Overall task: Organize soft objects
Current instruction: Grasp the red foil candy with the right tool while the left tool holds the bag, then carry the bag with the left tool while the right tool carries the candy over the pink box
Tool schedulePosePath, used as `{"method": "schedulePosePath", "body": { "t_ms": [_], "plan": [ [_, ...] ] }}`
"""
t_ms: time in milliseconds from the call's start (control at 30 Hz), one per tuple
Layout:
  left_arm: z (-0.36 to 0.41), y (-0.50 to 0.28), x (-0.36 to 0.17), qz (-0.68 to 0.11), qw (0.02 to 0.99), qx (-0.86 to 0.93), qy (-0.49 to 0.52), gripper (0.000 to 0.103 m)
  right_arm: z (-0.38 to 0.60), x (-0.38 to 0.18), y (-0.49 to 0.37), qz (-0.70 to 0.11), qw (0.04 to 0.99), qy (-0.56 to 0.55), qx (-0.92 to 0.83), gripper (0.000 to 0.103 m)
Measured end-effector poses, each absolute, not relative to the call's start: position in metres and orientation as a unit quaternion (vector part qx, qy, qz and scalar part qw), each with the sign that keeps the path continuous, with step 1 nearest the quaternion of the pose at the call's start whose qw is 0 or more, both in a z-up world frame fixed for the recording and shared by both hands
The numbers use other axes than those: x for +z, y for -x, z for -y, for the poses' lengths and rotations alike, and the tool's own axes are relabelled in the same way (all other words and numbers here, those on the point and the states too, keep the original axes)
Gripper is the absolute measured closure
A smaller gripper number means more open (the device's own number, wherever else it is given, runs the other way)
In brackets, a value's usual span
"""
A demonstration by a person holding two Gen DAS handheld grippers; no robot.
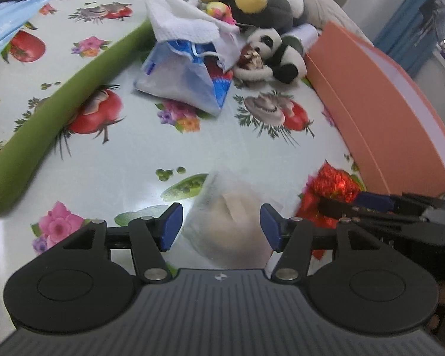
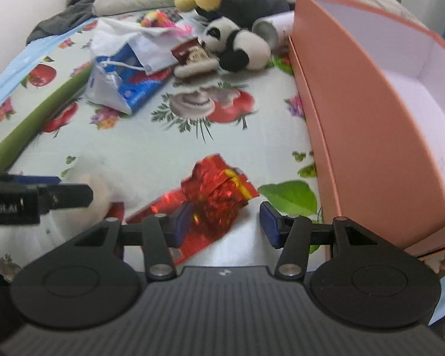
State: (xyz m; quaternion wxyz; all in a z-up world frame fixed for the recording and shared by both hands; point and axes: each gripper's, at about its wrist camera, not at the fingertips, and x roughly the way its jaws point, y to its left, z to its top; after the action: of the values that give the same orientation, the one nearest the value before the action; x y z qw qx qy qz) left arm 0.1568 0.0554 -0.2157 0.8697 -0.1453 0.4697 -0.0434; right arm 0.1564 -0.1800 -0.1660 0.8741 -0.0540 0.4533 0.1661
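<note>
My left gripper [image 1: 221, 225] is open, its blue pads either side of a clear plastic bag with a beige soft item [image 1: 233, 222] on the table; the bag is blurred. My right gripper [image 2: 225, 222] is open just above a red shiny foil packet [image 2: 210, 198], its left pad over the foil. The foil [image 1: 332, 187] also shows in the left wrist view beside the right gripper's fingers [image 1: 370, 200]. The beige bag [image 2: 99, 191] shows behind the left gripper's fingers [image 2: 71, 195]. An open salmon box [image 2: 379, 124] with a white inside stands at the right.
A long green plush [image 1: 44, 121] lies at the left. A blue-white bag [image 1: 184, 80], a white cloth [image 1: 184, 20], a small panda [image 1: 279, 53] and a big grey-and-yellow plush [image 1: 252, 3] crowd the back. A white can [image 2: 270, 28] lies by the box.
</note>
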Motion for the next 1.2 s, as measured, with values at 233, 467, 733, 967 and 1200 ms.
{"method": "schedulePosePath", "body": {
  "t_ms": [233, 467, 733, 967, 1200],
  "plan": [
    [-0.048, -0.158, -0.218, -0.462, 0.877, -0.055, 0.121, 0.040, 0.174, -0.169, -0.157, -0.446, 0.875, 0.047, 0.181, 0.056],
    [-0.046, -0.153, -0.217, -0.463, 0.877, -0.036, 0.122, 0.079, 0.169, -0.166, -0.159, -0.436, 0.876, 0.055, 0.198, 0.074],
    [-0.048, -0.144, -0.205, -0.448, 0.884, -0.014, 0.132, 0.089, 0.170, -0.158, -0.152, -0.423, 0.882, 0.060, 0.200, 0.076],
    [-0.054, -0.132, -0.180, -0.424, 0.893, 0.010, 0.150, 0.089, 0.174, -0.137, -0.142, -0.400, 0.893, 0.065, 0.197, 0.076],
    [-0.056, -0.113, -0.140, -0.388, 0.907, 0.019, 0.162, 0.089, 0.178, -0.104, -0.127, -0.368, 0.906, 0.064, 0.196, 0.076]
  ]
}}
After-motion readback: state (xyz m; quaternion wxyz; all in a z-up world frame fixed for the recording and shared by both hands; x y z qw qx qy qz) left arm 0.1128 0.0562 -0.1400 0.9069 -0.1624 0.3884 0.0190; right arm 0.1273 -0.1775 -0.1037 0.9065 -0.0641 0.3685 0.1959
